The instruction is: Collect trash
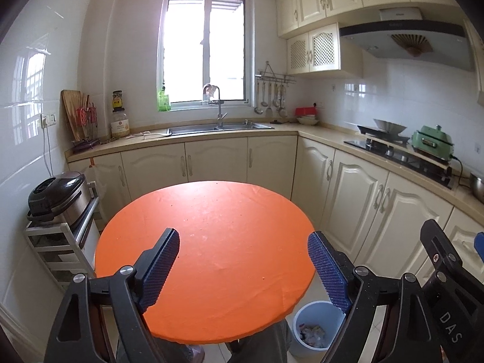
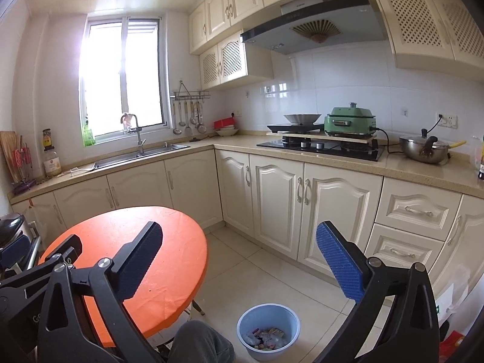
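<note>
Cream cabinets [image 2: 278, 205], a steel sink [image 1: 220, 127] and a stove [image 2: 320, 146] ring the upper frame. A round orange tabletop [image 1: 211, 251] with faint crumbs fills the left view's centre. The pale blue plastic bin [image 2: 268, 329] stands on the tiled floor at bottom centre (crumpled wrappers [image 2: 266, 339] inside). The left gripper [image 1: 243, 267] and right gripper [image 2: 239, 261] hold nothing, ribbed blue fingers [image 2: 340, 261] spread wide.

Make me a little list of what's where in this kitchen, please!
table: round table with orange cloth, only tiny crumbs on it
bin: pale blue plastic wastebasket on the tiled floor beside the table, wrappers inside
left hand-held gripper: open, holding nothing, above the table
right hand-held gripper: open, holding nothing, above the floor
counter: green electric cooker, steel sink
</note>
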### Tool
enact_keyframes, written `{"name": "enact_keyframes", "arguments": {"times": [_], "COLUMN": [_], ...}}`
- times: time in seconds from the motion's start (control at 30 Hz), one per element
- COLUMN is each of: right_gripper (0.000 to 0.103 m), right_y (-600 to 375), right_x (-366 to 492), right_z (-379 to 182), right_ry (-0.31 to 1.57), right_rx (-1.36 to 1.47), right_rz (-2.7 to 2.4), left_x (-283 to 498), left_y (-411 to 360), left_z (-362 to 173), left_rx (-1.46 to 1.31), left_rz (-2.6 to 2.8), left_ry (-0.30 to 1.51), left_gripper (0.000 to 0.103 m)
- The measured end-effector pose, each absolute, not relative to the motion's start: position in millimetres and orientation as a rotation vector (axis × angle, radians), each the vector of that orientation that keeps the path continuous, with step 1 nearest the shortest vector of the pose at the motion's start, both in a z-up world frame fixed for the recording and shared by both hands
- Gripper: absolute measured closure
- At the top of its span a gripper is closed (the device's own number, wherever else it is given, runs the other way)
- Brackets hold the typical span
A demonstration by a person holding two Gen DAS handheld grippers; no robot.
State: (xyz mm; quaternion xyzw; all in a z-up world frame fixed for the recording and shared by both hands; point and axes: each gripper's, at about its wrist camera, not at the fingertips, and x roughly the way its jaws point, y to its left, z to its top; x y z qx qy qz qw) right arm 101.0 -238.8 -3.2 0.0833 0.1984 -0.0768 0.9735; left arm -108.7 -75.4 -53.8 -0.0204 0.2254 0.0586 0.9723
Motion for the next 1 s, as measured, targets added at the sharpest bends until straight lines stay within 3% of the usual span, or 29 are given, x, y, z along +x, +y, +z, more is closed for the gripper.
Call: {"name": "enact_keyframes", "arguments": {"times": [0.17,0.5,1.0], "right_gripper": [0.0,0.0,0.0], "right_y": [-243,-248,-249], "right_x": [98,97,96], "right_z": [-6,-11,-12], "right_ry": [0.406,0.428,0.425], "right_rx": [0.175,0.2,0.204], "right_rz": [-0.153,-0.154,-0.157], "left_x": [-105,-100,-94], "left_y": [-74,-60,-73], "left_z": [-58,-54,-60], "left_rx": [-0.057,-0.086,-0.069], "left_rz": [0.113,0.134,0.156], "left_ry": [0.461,0.444,0.434], "left_gripper": [0.017,0.002,0.001]}}
